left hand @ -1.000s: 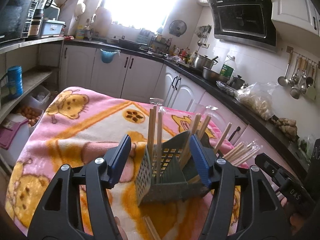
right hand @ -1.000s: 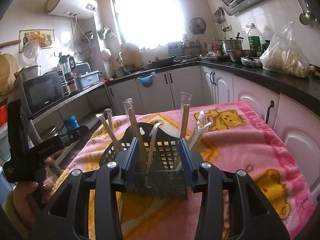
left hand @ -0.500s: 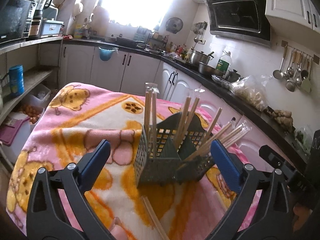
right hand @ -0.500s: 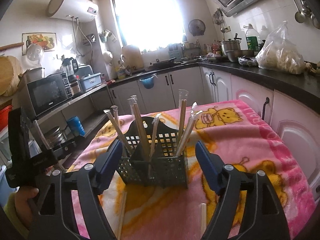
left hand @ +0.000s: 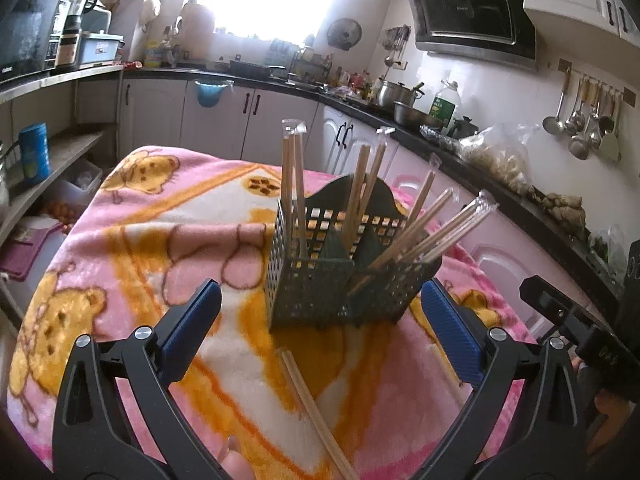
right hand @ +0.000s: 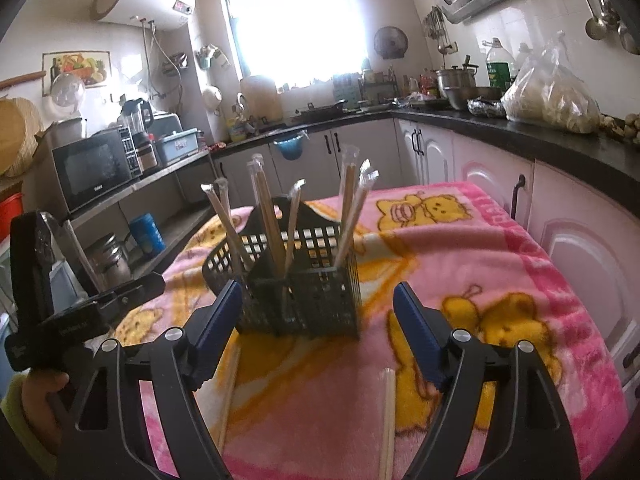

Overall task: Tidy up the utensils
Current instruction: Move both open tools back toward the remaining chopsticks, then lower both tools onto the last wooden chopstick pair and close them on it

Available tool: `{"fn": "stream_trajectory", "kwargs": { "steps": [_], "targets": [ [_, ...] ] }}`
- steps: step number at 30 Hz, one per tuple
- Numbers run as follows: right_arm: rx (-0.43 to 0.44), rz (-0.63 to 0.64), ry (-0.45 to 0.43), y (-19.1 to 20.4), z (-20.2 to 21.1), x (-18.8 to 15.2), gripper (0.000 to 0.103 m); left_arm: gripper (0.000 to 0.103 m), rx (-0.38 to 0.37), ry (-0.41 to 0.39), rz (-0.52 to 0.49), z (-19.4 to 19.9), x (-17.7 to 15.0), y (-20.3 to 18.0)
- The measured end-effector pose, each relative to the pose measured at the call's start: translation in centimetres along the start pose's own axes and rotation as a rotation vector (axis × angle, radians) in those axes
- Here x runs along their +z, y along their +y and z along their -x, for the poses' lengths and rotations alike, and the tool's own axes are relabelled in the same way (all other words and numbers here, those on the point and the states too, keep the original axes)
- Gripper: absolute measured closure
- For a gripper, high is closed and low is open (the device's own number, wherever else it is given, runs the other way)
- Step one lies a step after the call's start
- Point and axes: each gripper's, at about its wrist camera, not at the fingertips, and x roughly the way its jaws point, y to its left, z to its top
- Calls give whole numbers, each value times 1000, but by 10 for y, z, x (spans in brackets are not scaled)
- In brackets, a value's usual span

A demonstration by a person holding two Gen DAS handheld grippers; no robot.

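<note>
Left wrist view: left claw (left hand: 320, 322) and right claw (right hand: 316, 314) both spread wide, empty; most wrapped chopsticks (left hand: 416, 236) upright in dark caddy (left hand: 320, 284) on blanket-covered tabletop (left hand: 140, 240), but loose pairs (left hand: 312, 408) lying flat nearby, so sorting unfinished.

A home kitchen: range hood (left hand: 468, 8), hanging ladles (left hand: 580, 120), microwave (right hand: 94, 170), and white cabinets (left hand: 224, 116) under dark countertops.

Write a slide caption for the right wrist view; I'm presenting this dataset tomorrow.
Open right tongs face a dark utensil basket of wrapped chopsticks on a pink blanket, two pairs lying loose.
</note>
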Motion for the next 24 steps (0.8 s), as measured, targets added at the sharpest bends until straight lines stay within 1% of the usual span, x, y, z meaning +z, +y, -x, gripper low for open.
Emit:
{"fn": "stream_trajectory", "kwargs": {
  "steps": [15,24],
  "targets": [
    [-5,-2,101,-11,-8,-39,28,12,10,86,15,-12,-38,0],
    [-1,-11,154,-19,-16,-51,28,12,14,157,30,-27,-59,1]
  ]
}}
